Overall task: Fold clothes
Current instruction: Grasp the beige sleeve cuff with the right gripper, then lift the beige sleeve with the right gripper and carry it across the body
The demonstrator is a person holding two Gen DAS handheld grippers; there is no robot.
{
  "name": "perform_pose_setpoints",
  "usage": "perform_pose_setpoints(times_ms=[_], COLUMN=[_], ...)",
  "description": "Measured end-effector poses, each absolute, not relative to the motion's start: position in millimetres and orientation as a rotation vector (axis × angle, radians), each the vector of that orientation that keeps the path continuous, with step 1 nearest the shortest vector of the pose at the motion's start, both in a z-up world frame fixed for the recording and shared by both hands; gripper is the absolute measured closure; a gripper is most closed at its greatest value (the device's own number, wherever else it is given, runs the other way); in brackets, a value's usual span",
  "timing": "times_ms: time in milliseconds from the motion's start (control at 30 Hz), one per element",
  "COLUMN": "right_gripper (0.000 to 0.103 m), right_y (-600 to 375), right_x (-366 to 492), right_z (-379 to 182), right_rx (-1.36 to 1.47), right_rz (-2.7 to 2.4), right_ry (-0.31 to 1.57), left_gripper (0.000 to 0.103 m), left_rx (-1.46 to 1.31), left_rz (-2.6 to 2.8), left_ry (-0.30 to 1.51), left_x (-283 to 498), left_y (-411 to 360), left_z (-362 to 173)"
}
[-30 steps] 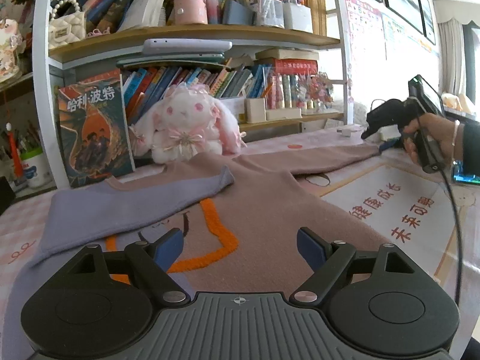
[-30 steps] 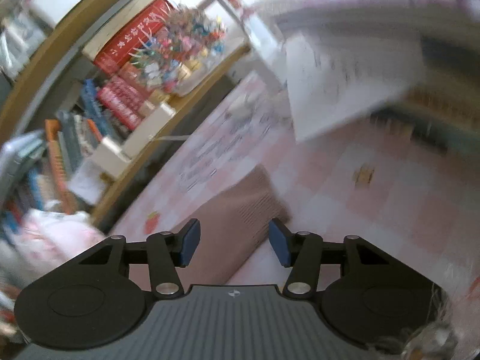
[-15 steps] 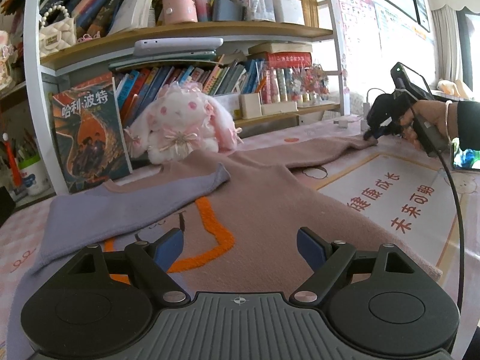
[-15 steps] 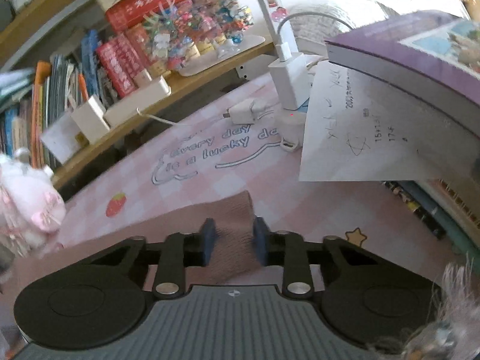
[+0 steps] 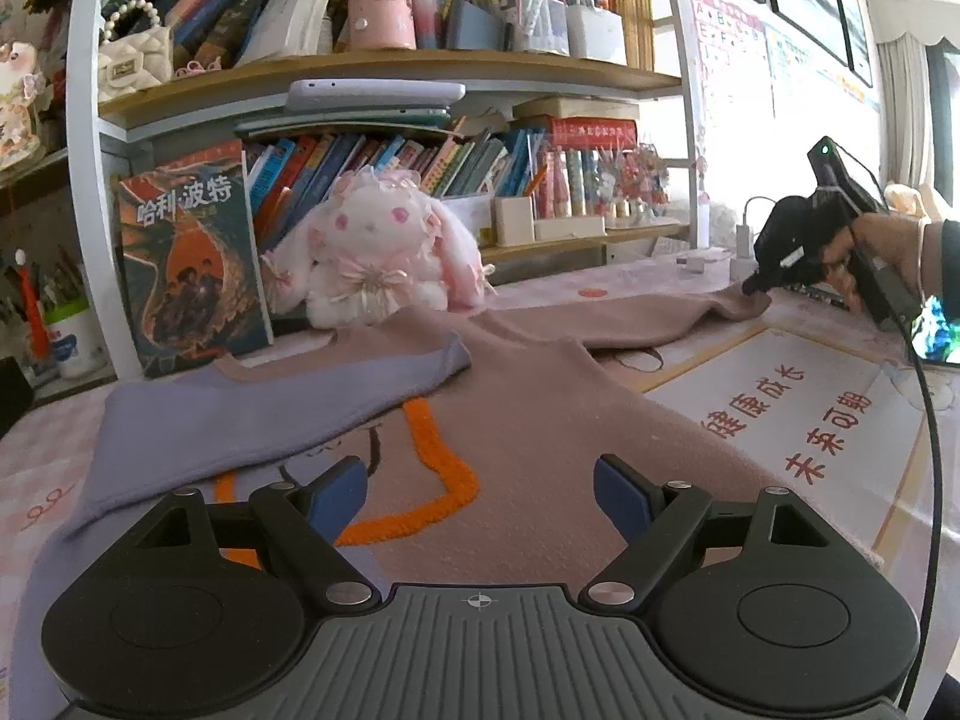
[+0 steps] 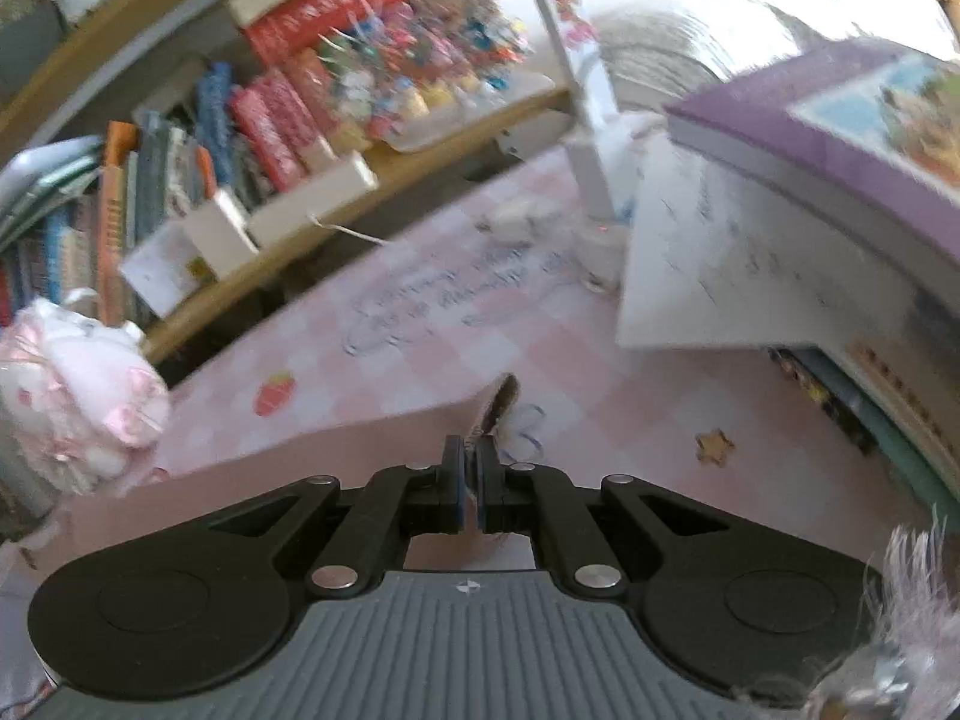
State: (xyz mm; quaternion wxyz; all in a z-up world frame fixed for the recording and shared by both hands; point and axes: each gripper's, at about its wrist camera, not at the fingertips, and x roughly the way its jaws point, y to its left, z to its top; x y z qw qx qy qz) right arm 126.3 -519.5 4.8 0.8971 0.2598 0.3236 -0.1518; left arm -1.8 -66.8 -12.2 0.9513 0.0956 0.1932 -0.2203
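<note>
A pink sweater [image 5: 540, 438] with an orange outline lies spread flat on the worktop [image 5: 780, 420], its lilac sleeve [image 5: 258, 414] folded across the chest. Its other sleeve [image 5: 648, 318] stretches toward the far right corner, where the right gripper [image 6: 470, 468] has just closed and is clamped on the cuff [image 6: 495, 405]. The left gripper [image 5: 480, 495] hovers over the hem, jaws wide apart and empty. A plush rabbit [image 5: 372, 258] sits at the back edge by the bookshelf [image 5: 420, 69].
</note>
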Motion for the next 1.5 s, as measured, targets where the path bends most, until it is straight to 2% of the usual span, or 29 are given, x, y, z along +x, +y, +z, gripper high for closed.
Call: perform_pose_setpoints(times_ms=[67,267,300,333,367,433,567,800,933,1133,1500], right_gripper=[0.092,0.088,0.089,0.097,0.099,0.099,0.100,0.100,0.100,0.100,0.100], right_y=[-521,-518,-515,-512,-509,-501,-488,-451,-407,-314,-151], right_x=[126,127,129,130,130,129,124,112,120,146,169], right_z=[1,-5,-5,-4,-3,3,28,111,153,192,193], right_rx=[0.534,0.501,0.474,0.447,0.424,0.382,0.338,0.426,0.444,0.340,0.086], right_rz=[-0.336,-0.340,-0.343,-0.346,-0.349,-0.353,-0.346,-0.240,-0.115,0.103,0.371], right_ry=[0.686,0.689,0.695,0.701,0.699,0.682,0.607,0.376,0.301,0.327,0.453], left_gripper=[0.018,0.018,0.018,0.018,0.018,0.018,0.018,0.018,0.018,0.018,0.018], left_rx=[0.198,0.210,0.211,0.213,0.213,0.212,0.214,0.216,0.216,0.215,0.169], left_rz=[-0.450,-0.454,-0.453,-0.453,-0.452,-0.449,-0.448,-0.444,-0.442,-0.437,-0.427], left_ry=[0.394,0.402,0.404,0.406,0.406,0.405,0.399,0.387,0.379,0.375,0.367], left_x=[-2,-1,-1,-1,-1,-2,-3,-4,-5,-6,-5], left_y=[-68,-70,-70,-70,-70,-70,-71,-71,-70,-70,-62], left_z=[-12,-13,-13,-13,-13,-13,-13,-13,-12,-12,-10])
